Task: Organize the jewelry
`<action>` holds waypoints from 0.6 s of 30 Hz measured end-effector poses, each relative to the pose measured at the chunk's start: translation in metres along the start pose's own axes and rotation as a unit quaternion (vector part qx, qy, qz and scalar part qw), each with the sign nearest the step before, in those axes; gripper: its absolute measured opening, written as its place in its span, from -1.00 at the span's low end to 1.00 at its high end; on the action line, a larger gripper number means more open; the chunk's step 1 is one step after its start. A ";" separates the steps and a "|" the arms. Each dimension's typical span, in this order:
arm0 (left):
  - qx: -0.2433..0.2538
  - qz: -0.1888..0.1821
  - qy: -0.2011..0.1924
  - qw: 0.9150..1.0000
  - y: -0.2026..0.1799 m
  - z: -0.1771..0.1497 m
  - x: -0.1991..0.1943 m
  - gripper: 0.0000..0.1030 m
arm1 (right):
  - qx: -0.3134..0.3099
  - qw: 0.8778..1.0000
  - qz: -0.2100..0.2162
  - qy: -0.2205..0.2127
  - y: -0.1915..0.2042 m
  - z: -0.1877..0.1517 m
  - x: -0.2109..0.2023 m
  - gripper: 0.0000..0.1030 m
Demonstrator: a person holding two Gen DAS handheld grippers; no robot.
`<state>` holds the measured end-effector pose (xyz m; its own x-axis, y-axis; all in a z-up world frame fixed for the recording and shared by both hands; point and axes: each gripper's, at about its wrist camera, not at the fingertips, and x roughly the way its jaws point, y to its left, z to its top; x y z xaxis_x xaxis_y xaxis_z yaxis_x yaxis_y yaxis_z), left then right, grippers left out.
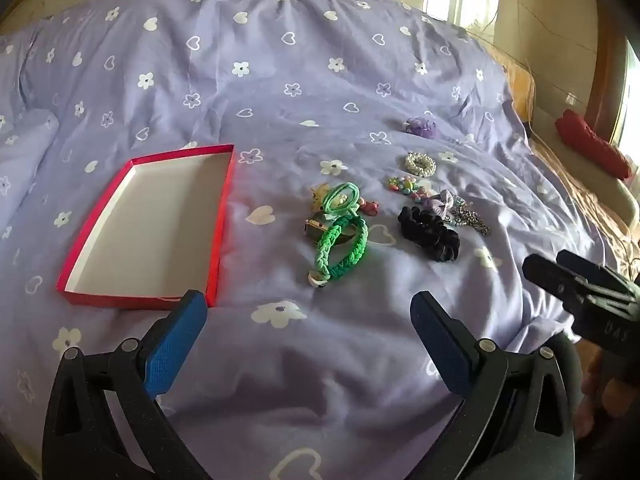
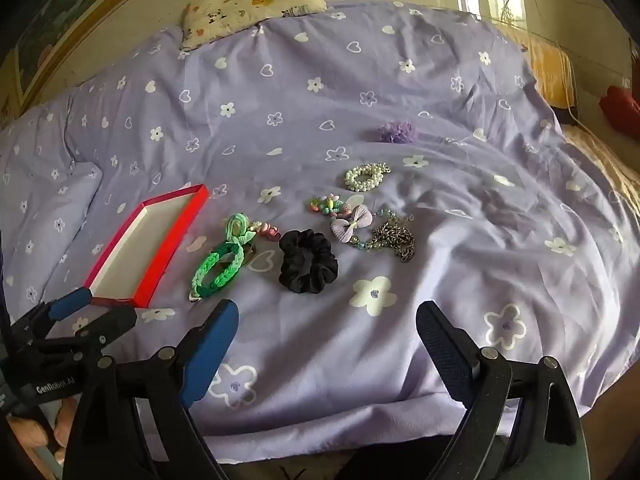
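Purple flowery duvet (image 1: 304,60) on the bed, jewelry scattered mid-bed, red box (image 1: 146,224) sitting empty off to the left. Left tool (image 1: 310,320) and right tool (image 2: 326,330) both hang spread wide above the near edge, nothing in either. I'd guess the green braided bracelet (image 1: 340,248) goes first since it's nearest the box. Best bet: come down straddling one side of the braid, not the tangle with the pale green hair tie (image 1: 340,198), and pinch the cord without bunching duvet.
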<state>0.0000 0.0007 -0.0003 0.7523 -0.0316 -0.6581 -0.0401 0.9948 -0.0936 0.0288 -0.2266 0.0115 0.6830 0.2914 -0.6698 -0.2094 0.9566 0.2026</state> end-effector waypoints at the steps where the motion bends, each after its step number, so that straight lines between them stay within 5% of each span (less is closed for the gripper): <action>1: 0.000 -0.002 0.001 1.000 0.000 0.000 0.000 0.98 | 0.000 1.000 -0.001 0.001 -0.001 0.000 0.000 0.79; 18: 0.001 0.015 0.022 1.000 0.004 0.000 0.002 0.98 | -0.010 1.000 -0.017 0.023 0.002 -0.012 0.004 0.79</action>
<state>0.0013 0.0047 -0.0019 0.7207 -0.0069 -0.6932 -0.0600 0.9956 -0.0722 0.0234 -0.2238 0.0005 0.6566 0.2584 -0.7086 -0.2010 0.9655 0.1658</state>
